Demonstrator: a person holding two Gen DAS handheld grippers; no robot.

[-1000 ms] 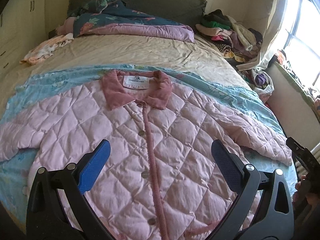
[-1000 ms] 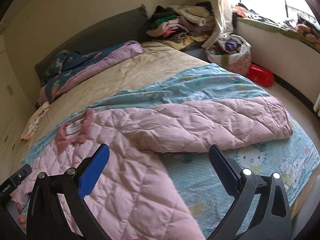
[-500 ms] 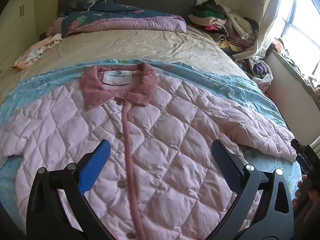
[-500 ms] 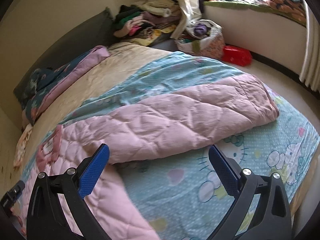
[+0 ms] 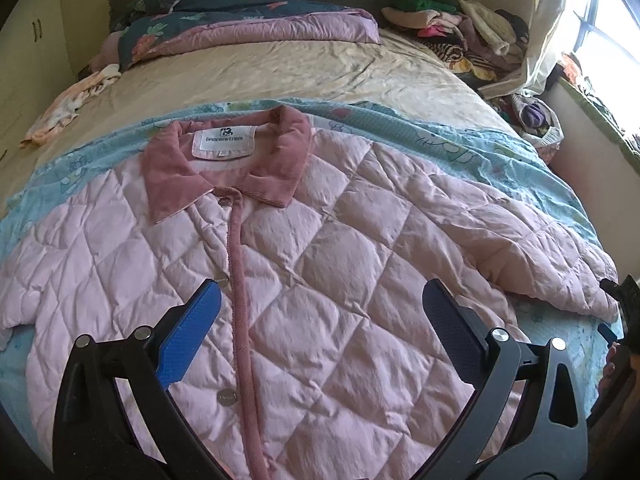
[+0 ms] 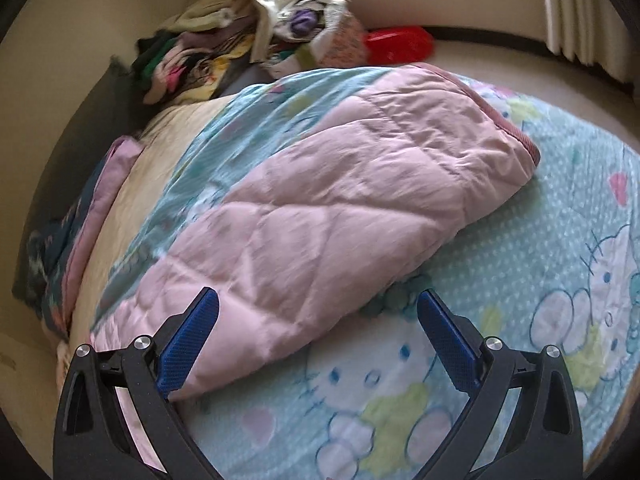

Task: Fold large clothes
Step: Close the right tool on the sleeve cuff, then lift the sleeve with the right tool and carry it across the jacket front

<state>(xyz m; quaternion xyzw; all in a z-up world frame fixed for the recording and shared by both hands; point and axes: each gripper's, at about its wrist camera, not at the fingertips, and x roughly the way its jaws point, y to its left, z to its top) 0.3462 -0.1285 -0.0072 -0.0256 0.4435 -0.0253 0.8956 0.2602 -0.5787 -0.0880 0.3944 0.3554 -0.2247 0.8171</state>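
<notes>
A pink quilted jacket [image 5: 304,264] lies face up and buttoned on a blue cartoon sheet [image 5: 460,148], its darker pink collar [image 5: 224,160] toward the headboard. My left gripper [image 5: 320,300] hovers open over the jacket's chest, nothing between its fingers. In the right wrist view the jacket's sleeve [image 6: 340,208] stretches across the sheet [image 6: 540,280] to its cuff [image 6: 516,132]. My right gripper [image 6: 318,312] hangs open just above the sleeve's lower edge, its left finger over the fabric. The right gripper's tip [image 5: 624,292] shows at the left view's right edge.
A folded floral quilt [image 5: 240,24] lies by the headboard. A small pale garment [image 5: 72,100] rests at the bed's left. A heap of clothes [image 5: 452,28] fills the far right corner. A bag of clothes [image 6: 316,36] and a red tub [image 6: 400,44] stand on the floor.
Both grippers have moved forward and lower toward the jacket. The right view has swung right along the sleeve toward its cuff. Both stay open.
</notes>
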